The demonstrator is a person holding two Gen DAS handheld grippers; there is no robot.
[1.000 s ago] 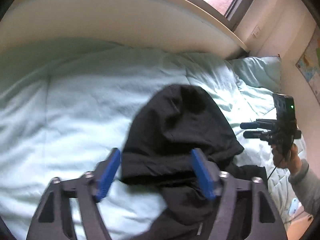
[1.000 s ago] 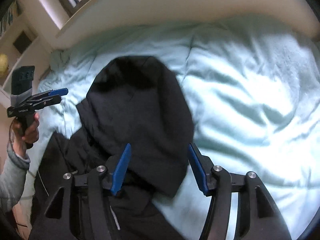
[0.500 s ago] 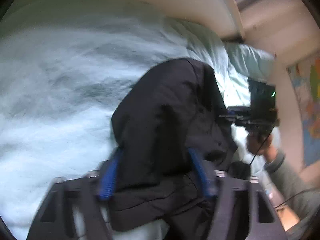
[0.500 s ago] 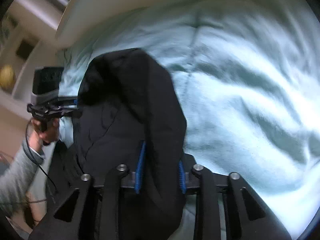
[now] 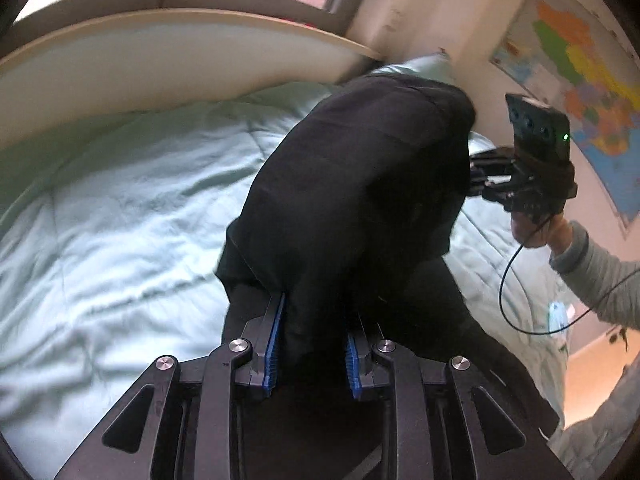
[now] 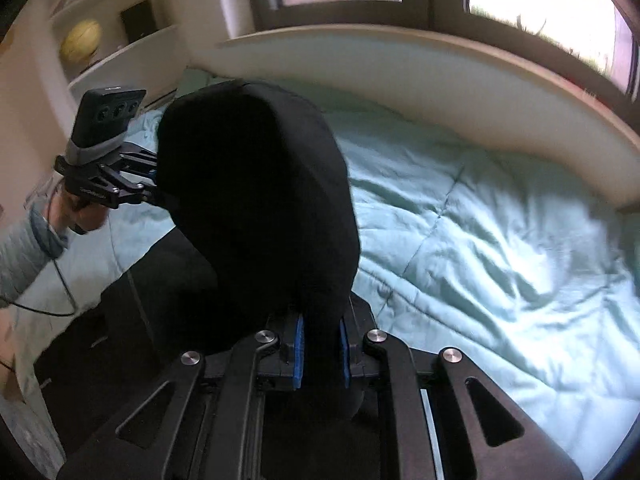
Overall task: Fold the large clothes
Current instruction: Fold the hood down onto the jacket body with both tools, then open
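Observation:
A large black garment (image 5: 360, 200) is lifted off the bed, its lower part trailing on the duvet at the near side. My left gripper (image 5: 314, 344) is shut on one edge of its cloth. My right gripper (image 6: 320, 344) is shut on another edge of the black garment (image 6: 260, 208), which hangs as a dark sheet in front of both cameras. The right gripper also shows in the left wrist view (image 5: 520, 176), pressed against the cloth's far edge, and the left gripper shows in the right wrist view (image 6: 116, 184).
A pale green duvet (image 5: 120, 216) covers the bed (image 6: 480, 240). A curved wooden headboard (image 5: 160, 56) and windows stand behind. A map (image 5: 580, 80) hangs on the wall. Shelves (image 6: 112, 40) stand at the left of the right wrist view.
Both grippers closed on the black garment and lifted it off the duvet. The views tilted upward toward the headboard and windows.

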